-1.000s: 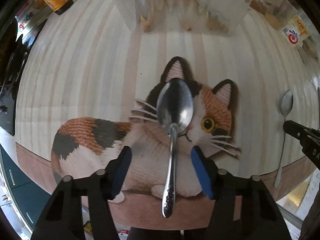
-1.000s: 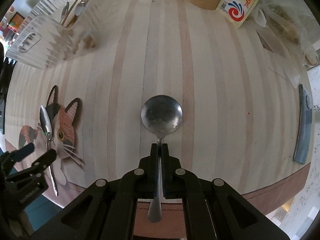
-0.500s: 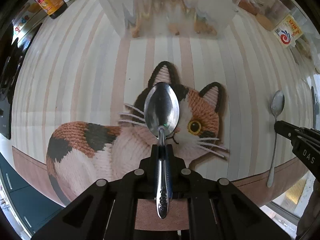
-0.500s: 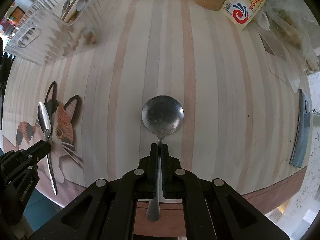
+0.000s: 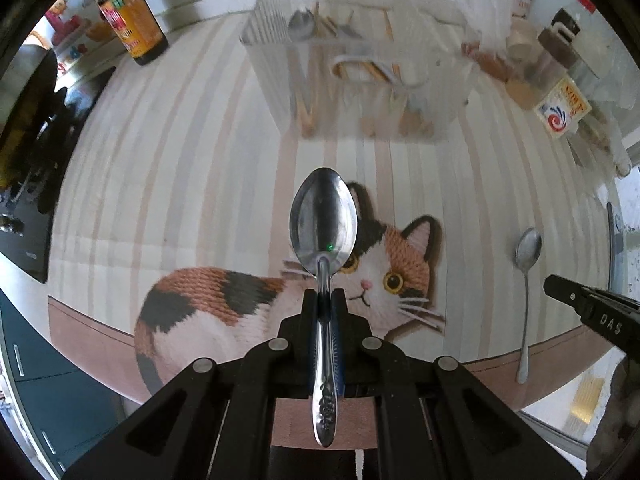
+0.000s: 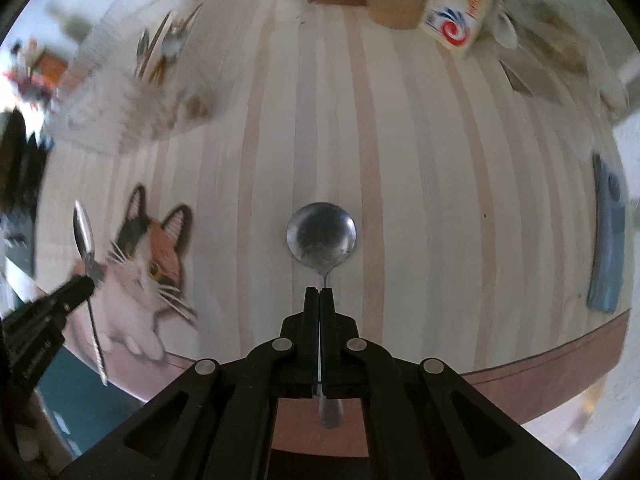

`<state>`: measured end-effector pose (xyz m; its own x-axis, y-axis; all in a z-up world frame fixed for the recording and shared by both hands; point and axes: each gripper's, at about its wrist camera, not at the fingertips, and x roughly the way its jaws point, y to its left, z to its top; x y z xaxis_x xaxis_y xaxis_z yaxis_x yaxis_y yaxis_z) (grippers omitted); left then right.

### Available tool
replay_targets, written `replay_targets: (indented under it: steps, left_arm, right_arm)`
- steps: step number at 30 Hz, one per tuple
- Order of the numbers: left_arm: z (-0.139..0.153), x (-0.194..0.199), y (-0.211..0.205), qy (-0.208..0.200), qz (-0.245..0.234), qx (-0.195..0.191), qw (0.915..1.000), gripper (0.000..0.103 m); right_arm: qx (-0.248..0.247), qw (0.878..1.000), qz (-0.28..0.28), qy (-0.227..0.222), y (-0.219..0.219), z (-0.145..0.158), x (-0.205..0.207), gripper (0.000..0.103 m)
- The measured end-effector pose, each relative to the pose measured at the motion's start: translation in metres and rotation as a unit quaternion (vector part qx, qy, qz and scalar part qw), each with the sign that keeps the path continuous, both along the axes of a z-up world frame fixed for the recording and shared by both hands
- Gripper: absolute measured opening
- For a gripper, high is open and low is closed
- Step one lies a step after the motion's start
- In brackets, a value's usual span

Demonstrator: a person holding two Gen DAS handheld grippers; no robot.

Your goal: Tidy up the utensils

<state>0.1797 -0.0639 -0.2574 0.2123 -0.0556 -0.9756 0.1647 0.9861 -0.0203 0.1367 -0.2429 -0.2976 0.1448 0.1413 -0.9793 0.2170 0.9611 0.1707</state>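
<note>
The left gripper (image 5: 324,296) has its jaws clamped on an oval steel spoon (image 5: 323,224), the right gripper (image 6: 319,294) on a round-bowled steel spoon (image 6: 321,240). Both spoons point handle-back, bowl-forward above the striped surface (image 5: 180,168), toward the clear plastic utensil basket (image 5: 352,68) ahead, nearer the left.

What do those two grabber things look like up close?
Both are black plastic. The left gripper and right gripper each have two flat fingers with blue pads inside, on angled black arms joined by round silver bolts. Seen from the side, each body carries white printed letters. No cables or sleeves show.
</note>
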Motion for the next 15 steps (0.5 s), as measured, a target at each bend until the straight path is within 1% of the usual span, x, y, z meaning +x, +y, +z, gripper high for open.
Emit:
replay_targets:
  steps: [2, 4, 5, 8, 10, 12, 14, 15]
  left_arm:
    - [0.002, 0.001, -0.002, -0.002, 0.003, 0.001, 1.0, 0.004]
    - [0.0, 0.001, 0.003, -0.001, 0.005, 0.001, 1.0, 0.004]
    - [-0.002, 0.0, 0.009, 0.002, 0.006, 0.0, 1.0, 0.004]
    - [-0.008, -0.004, 0.022, 0.011, 0.009, -0.003, 0.9999, 0.004]
    - [-0.011, -0.005, 0.02, 0.015, 0.009, -0.004, 0.9998, 0.004]
    - [-0.014, -0.007, 0.017, 0.017, 0.007, -0.002, 0.9998, 0.004]
    - [-0.015, -0.009, 0.014, 0.018, 0.007, -0.002, 0.9998, 0.004]
    - [-0.016, -0.009, 0.013, 0.018, 0.007, -0.002, 0.9998, 0.004]
  right_arm:
    - [0.005, 1.0, -0.012, 0.005, -0.008, 0.0, -0.001, 0.004]
    - [0.003, 1.0, -0.01, 0.009, -0.011, -0.001, -0.001, 0.016]
    - [0.004, 1.0, -0.004, 0.011, -0.011, -0.003, 0.0, 0.018]
    - [-0.005, 1.0, 0.009, 0.014, -0.004, -0.008, 0.002, 0.018]
    - [-0.022, 1.0, 0.013, 0.011, 0.004, -0.012, 0.006, 0.02]
    - [-0.046, 0.999, 0.021, 0.016, 0.013, -0.019, 0.012, 0.029]
    - [-0.071, 0.997, 0.04, 0.017, 0.025, -0.023, 0.016, 0.03]
    - [-0.089, 0.995, 0.049, 0.012, 0.031, -0.024, 0.018, 0.027]
